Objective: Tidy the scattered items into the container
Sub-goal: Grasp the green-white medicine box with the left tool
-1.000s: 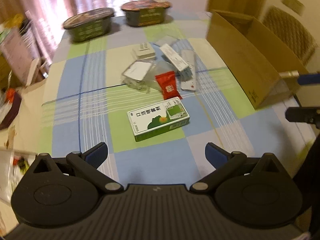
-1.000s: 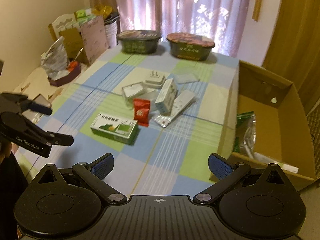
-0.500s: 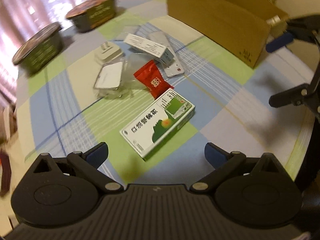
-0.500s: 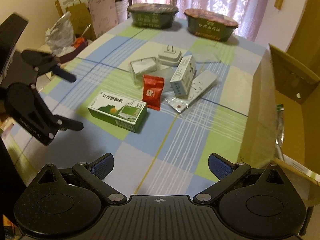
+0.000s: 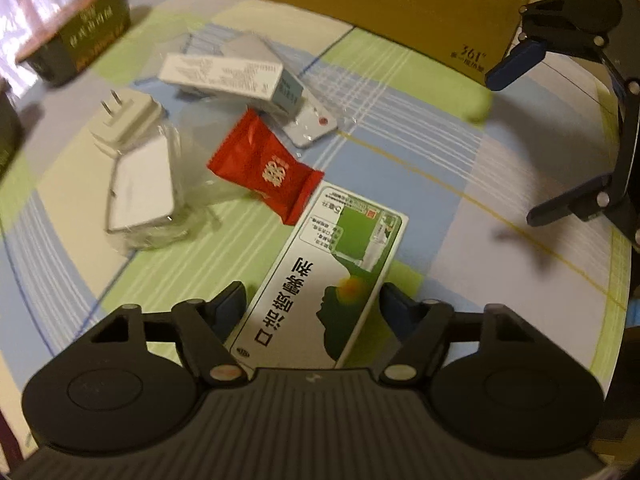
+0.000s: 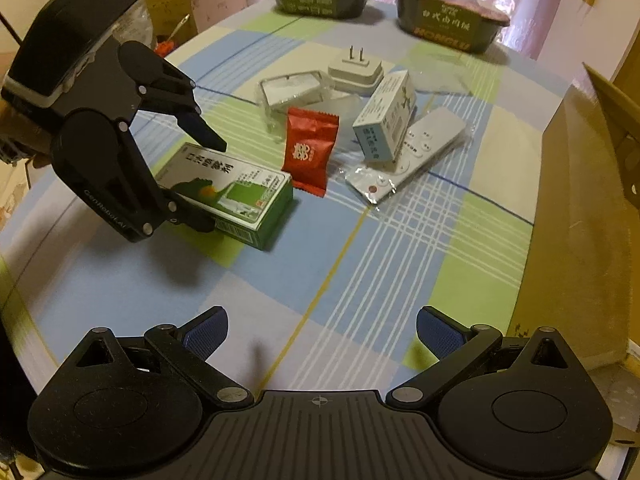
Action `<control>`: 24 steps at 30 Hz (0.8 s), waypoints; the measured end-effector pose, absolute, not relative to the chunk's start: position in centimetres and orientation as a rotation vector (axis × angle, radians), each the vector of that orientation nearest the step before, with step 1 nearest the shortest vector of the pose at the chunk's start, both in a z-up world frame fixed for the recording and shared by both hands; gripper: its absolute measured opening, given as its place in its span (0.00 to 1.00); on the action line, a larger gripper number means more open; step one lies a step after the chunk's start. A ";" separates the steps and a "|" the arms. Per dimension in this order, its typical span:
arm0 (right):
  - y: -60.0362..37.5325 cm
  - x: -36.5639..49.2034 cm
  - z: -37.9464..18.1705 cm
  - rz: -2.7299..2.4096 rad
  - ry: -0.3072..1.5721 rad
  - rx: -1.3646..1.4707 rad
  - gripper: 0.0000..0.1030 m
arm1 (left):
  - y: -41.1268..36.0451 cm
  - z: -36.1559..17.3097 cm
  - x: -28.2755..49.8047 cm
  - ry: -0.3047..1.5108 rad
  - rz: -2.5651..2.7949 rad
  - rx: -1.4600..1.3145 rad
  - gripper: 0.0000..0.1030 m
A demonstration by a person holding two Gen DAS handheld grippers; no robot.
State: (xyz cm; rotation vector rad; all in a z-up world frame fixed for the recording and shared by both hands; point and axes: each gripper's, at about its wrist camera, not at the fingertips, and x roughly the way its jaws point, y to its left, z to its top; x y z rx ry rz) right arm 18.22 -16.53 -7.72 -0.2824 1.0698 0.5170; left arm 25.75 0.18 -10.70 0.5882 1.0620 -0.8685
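Two tools work over the checked table. Left tool stands open, its fingers on either side of the green-and-white box lying flat on the table, not clearly pressing it. Right tool hangs open and empty, apart from the red packet, near the cardboard box.

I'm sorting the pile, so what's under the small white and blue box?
The small box leans on a white remote in clear wrapping. The remote's middle is covered; anything else beneath cannot be seen.
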 end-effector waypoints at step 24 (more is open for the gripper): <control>-15.7 20.3 -8.1 0.463 1.009 -0.177 1.00 | 0.7 -9.8 24.2 1.134 -0.711 0.472 0.49</control>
